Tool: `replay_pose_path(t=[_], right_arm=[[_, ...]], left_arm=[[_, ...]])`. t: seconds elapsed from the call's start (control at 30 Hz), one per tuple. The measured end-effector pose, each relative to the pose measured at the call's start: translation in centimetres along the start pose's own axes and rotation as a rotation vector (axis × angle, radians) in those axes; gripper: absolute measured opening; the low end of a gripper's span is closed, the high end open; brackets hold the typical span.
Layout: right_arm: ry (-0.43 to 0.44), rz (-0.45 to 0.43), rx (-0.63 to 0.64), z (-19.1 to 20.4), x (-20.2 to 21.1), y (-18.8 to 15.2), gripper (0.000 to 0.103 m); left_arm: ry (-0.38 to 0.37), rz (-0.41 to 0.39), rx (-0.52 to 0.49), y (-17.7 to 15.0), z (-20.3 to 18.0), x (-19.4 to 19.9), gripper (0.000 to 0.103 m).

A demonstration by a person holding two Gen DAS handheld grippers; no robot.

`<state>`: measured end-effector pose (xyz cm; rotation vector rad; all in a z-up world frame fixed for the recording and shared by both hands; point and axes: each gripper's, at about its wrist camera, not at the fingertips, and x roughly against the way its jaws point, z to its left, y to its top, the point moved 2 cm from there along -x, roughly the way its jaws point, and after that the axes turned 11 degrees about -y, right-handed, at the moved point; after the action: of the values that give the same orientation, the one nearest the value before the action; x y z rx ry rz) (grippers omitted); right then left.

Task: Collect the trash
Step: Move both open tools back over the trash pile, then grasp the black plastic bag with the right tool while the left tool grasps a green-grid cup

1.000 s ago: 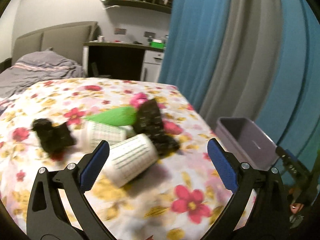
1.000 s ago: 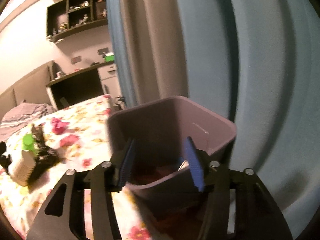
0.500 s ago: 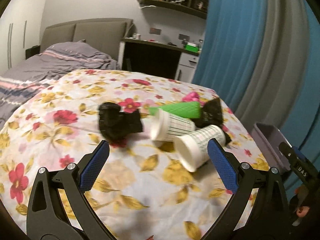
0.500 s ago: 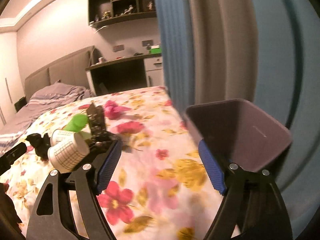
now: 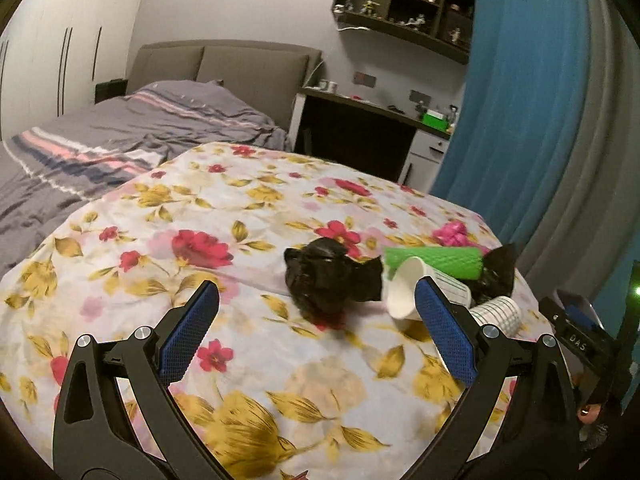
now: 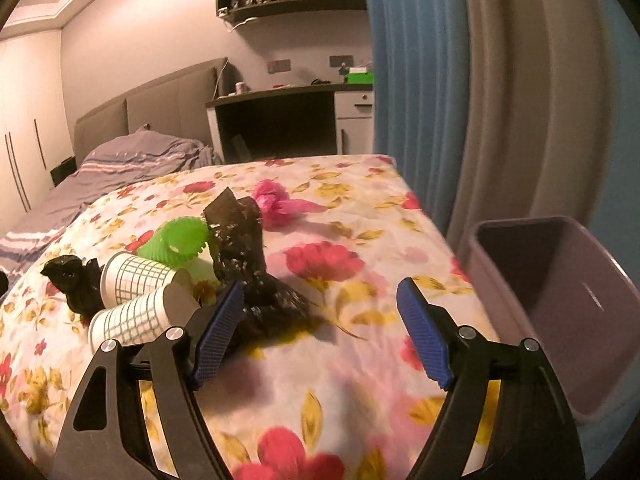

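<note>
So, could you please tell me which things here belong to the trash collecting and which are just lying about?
Part of the job:
- two paper cups
- green cup
- black bag
- small black wad
- pink bag
- grey bin
- left gripper and right gripper, both open

Just lying about:
- grey duvet
- desk
- green box
- blue curtain

A home bedroom: bed (image 5: 168, 120), desk (image 6: 280, 96), curtains (image 5: 520, 100)

Floral bedspread (image 5: 248, 208); black bag (image 5: 326, 278); green roll (image 5: 444, 262); grid-print cups (image 6: 136, 280); purple bin (image 6: 568, 280).
</note>
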<state>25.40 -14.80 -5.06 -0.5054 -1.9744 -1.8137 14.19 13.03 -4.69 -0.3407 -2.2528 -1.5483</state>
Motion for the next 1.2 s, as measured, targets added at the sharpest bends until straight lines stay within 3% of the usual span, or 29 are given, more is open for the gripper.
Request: replay_pose_path(t=[0.2,0.4,0.5,0.57,0.67,1.2], right_arm=[[0.084,0.035,0.048,2.4,-3.1,0.8,0.069],[0.17,0.106,0.045,3.0,-5.1,0.8,0.051],[0.193,0.123,0.061,3.4,-5.3,0.7,0.036],[0.208,0.129,0.068,3.5,-5.2,0.6,0.016],[0.215,0.127,0.076,3.6,-4.8,0.4,0.004],[-0.029,-0.09,-0.037,-3.3,3.7,-0.1,0.003]], left_arm=[[-0.027,0.035,-0.022,-0.5,-0.7,-1.5,0.097],[-0.072,0.057,-0.056,-1.1,-1.9,-2.1,0.097],[-0.095,0.058,-0.078,-1.4,-2.7,-2.3,0.097],[-0.109,0.065,-0.092,-1.7,-3.2,-2.4,0.097],[-0.131,0.075,-0.111,-2.0,-3.9,-2.4,0.097],[-0.345,0.17,-0.149,-4.8,-9.1,-2.8,0.097]])
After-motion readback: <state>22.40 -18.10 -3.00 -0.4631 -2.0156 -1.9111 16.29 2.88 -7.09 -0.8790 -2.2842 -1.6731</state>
